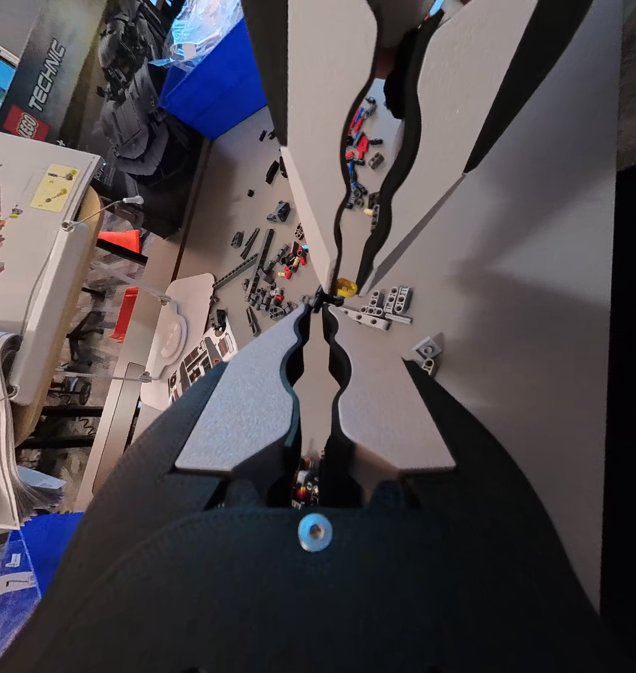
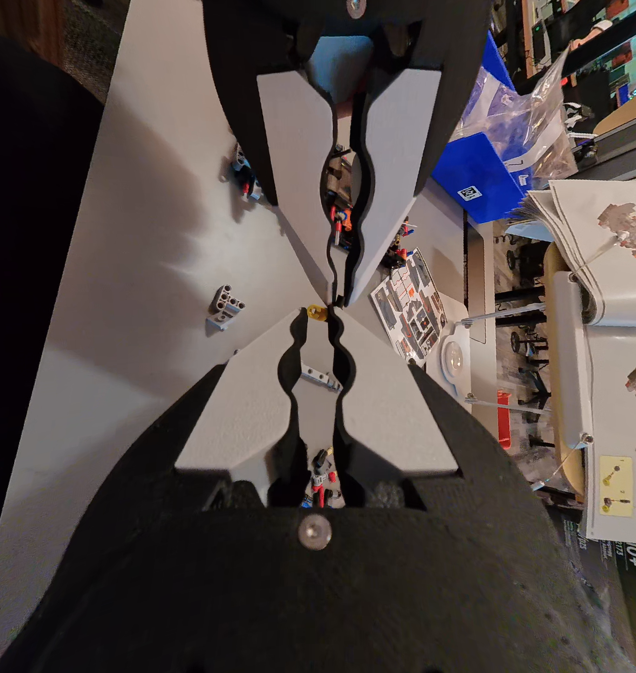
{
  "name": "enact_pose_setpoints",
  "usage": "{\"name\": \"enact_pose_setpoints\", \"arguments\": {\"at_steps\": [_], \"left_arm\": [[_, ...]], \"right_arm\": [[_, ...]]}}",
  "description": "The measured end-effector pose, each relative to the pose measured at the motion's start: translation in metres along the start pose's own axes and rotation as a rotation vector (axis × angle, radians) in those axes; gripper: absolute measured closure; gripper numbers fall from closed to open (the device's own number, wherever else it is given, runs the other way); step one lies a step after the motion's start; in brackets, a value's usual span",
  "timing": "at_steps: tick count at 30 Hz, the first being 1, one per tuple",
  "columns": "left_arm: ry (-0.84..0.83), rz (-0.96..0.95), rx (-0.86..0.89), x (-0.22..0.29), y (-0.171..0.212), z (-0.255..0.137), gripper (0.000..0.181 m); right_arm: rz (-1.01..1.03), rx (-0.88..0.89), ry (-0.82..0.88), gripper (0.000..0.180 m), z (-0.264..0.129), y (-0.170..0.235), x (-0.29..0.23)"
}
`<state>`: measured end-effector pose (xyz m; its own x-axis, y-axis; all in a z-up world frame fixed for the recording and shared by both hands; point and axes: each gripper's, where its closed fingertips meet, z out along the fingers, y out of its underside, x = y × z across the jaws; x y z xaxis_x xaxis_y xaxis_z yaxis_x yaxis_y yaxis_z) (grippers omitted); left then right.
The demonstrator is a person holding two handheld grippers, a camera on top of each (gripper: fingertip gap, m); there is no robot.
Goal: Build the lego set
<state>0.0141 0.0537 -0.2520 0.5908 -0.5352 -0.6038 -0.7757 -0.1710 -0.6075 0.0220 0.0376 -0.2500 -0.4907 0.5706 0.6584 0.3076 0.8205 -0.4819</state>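
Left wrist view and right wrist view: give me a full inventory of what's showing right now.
table: one, grey, under everything
loose pieces: many, mostly dark grey, scattered mid-table
beams: a few, light grey, near the tips
sticker sheet: one, white, table edge
bins: two, blue, off the table's edge
instruction booklet: one, white, open on a stand
set box: one, dark, behind table
yellow piece: one, in right tongs
black piece: one, in left tongs
left tongs: grey, shut
right tongs: grey, shut
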Motion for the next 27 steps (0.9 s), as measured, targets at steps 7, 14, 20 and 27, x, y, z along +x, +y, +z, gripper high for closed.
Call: {"name": "enact_pose_setpoints", "arguments": {"at_steps": [7,14,20,27], "left_arm": [[0.010,0.029,-0.016,0.004,0.001,0.002,0.178],[0.011,0.011,-0.027,0.003,0.002,0.002,0.178],[-0.015,-0.037,-0.053,-0.004,0.008,0.003,0.179],[-0.014,-0.081,-0.048,-0.008,0.009,0.002,0.179]], "right_arm": [[-0.016,0.006,-0.014,0.172,-0.001,0.001,-0.004],[0.011,0.036,0.026,0.171,-0.003,-0.002,0.002],[0.102,0.054,0.050,0.164,-0.007,0.001,0.010],[0.146,0.074,0.041,0.161,-0.005,0.001,0.010]]}}
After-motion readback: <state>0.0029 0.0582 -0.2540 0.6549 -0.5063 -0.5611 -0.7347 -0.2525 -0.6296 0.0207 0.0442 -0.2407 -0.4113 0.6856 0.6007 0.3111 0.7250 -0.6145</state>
